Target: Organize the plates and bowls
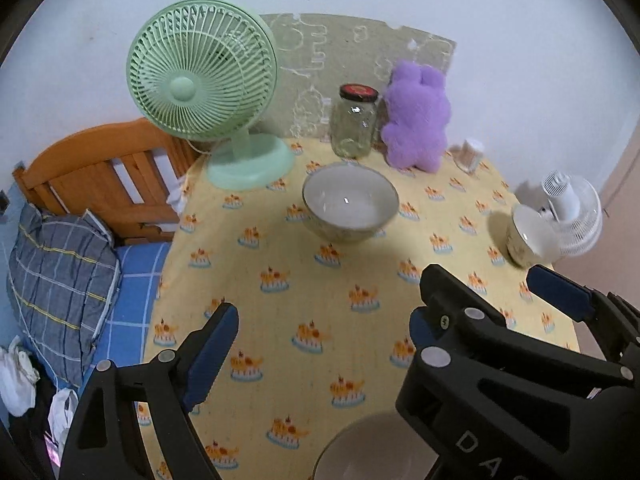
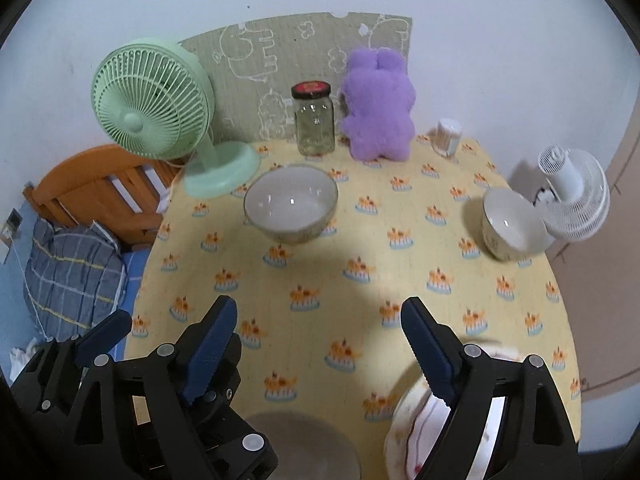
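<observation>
Inspector A: Containers first. The big bowl (image 2: 291, 203) stands upright mid-worktop (image 2: 400, 292), white inside, nothing in it. The small bowl (image 2: 510, 224) sits near the right edge, tilted in the lens, also bare inside. The jar (image 2: 314, 118) at the back has its dark lid on; the glass looks clear, contents cannot be told.

Inspector B: Noted. A third bowl (image 1: 360, 444) shows at the bottom edge in the left wrist view, blurred, its inside unclear. A plate (image 2: 420, 416) with a red pattern lies at the near right, partly behind a finger.

Inspector A: Grippers?

Inspector B: Left gripper (image 1: 320, 344) jaws stand well apart, nothing between them but cloth. Right gripper (image 2: 316, 344) likewise wide apart and bare. The two sit side by side, each in the other's camera.

Inspector A: Positions relative to them?

Inspector B: The big bowl is well ahead of both grippers, clear of the fingers. The small bowl is ahead and to the right. The blurred bowl lies just below, between the two grippers; the plate is under the right gripper's right finger.

Inspector A: Writing?

Inspector B: Pale letters "DA" on the right gripper's body (image 1: 476, 450), the rest cut off. The jar lid's red label is unreadable.
</observation>
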Motion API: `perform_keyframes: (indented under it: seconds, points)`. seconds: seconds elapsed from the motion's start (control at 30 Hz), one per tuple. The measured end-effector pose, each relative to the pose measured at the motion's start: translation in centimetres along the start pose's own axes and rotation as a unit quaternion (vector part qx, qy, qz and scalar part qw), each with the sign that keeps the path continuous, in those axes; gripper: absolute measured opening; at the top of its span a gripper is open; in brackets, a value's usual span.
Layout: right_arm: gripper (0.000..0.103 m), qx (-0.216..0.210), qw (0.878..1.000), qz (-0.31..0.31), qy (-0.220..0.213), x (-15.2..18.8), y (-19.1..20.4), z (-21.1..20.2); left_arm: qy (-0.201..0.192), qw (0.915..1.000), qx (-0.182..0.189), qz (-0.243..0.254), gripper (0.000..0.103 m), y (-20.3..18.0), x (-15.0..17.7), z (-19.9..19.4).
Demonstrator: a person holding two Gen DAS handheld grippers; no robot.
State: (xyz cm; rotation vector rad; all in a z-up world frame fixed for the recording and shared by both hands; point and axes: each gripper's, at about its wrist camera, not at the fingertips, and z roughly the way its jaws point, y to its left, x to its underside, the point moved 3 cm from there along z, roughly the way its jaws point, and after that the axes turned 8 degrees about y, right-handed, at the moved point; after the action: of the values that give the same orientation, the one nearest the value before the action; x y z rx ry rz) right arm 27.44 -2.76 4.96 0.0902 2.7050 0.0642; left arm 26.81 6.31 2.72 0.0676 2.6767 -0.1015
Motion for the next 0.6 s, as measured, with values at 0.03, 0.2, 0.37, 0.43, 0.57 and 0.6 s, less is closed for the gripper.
perform_keyframes:
  seconds: [0.03, 0.2, 0.37, 0.43, 0.57, 0.6]
  points:
    - [0.087, 0.000, 1.000, -0.005, -0.001, -0.7, -0.1, 0.2, -0.002, 1.0000, -0.005, -0.006, 0.089, -0.1, -0.6, 0.2]
    - [0.087, -0.017, 1.000, -0.012, -0.005, -4.1, -0.5, 1.9, -0.008, 0.9990, -0.028, -0.034, 0.089, -0.2, -3.3, 1.6]
    - [0.087, -0.035, 0.999, -0.032, -0.004, -7.3, -0.7, 4.5, -0.015, 0.9977, -0.048, -0.046, 0.088, -0.4, -5.9, 3.8]
    - [0.087, -0.040, 0.998, -0.038, -0.004, -8.4, -0.7, 5.6, -0.016, 0.9972, -0.052, -0.051, 0.087, -0.5, -6.7, 4.7]
    - [0.086, -0.040, 0.998, -0.045, 0.001, -10.4, -0.8, 7.9, -0.010, 0.9967, -0.050, -0.062, 0.085, -0.3, -8.2, 6.7]
    - [0.086, -0.040, 0.998, -0.045, 0.002, -10.7, -0.8, 8.3, -0.008, 0.9967, -0.049, -0.064, 0.085, -0.2, -8.6, 7.3]
